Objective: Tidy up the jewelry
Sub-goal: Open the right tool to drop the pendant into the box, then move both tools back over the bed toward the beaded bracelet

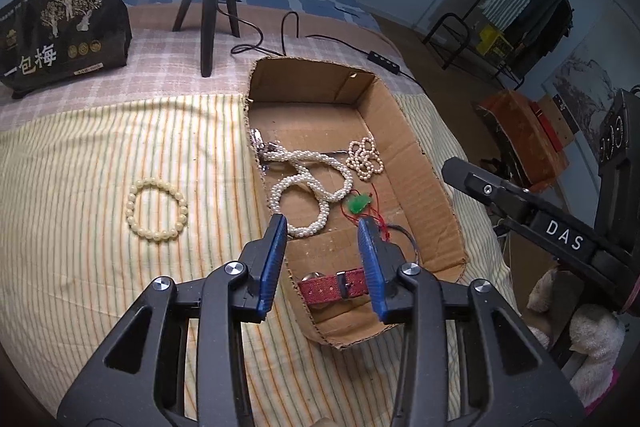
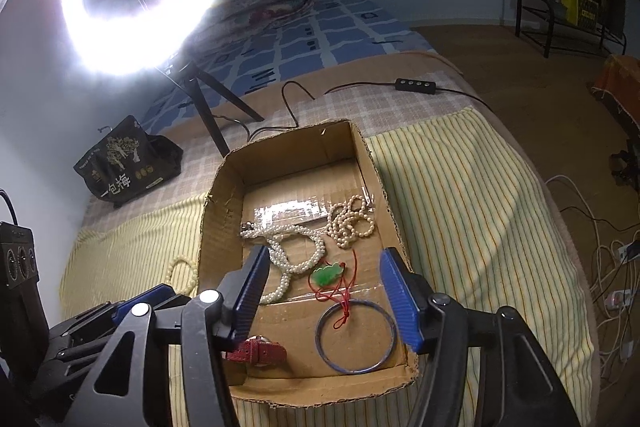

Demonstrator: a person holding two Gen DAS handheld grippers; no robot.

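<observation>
Hovering over the near end of the cardboard box [image 1: 420,163], my left gripper [image 1: 322,223] has its blue fingers spread wide with nothing between them; its left fingertip sits above the box's torn left wall, its right one over the box floor. My right gripper [image 2: 322,259] hangs above the same box [image 2: 218,211], parted wider yet and also empty.

Inside the box, the white pearl rope necklace [image 1: 308,187] loops along the left wall, one end reaching a metal clasp tucked against that wall. The small pinkish pearl strand [image 1: 365,159] is bunched close to the right wall. The green pendant [image 1: 359,203] on its red cord [image 2: 340,301] lies between them, just past my left gripper's right fingertip. Nearer me, the red watch strap [image 1: 334,285] lies against the near-left corner, and the thin blue bangle [image 2: 356,337] lies flat near the right wall with the cord's tail crossing inside its ring.

The far half of the box floor is bare cardboard. The box edges are ragged and uneven all round.

Outside, the cream bead bracelet [image 1: 157,209] lies on the striped yellow cloth [image 1: 80,227], well apart from the left wall, with open cloth around it on every side.
</observation>
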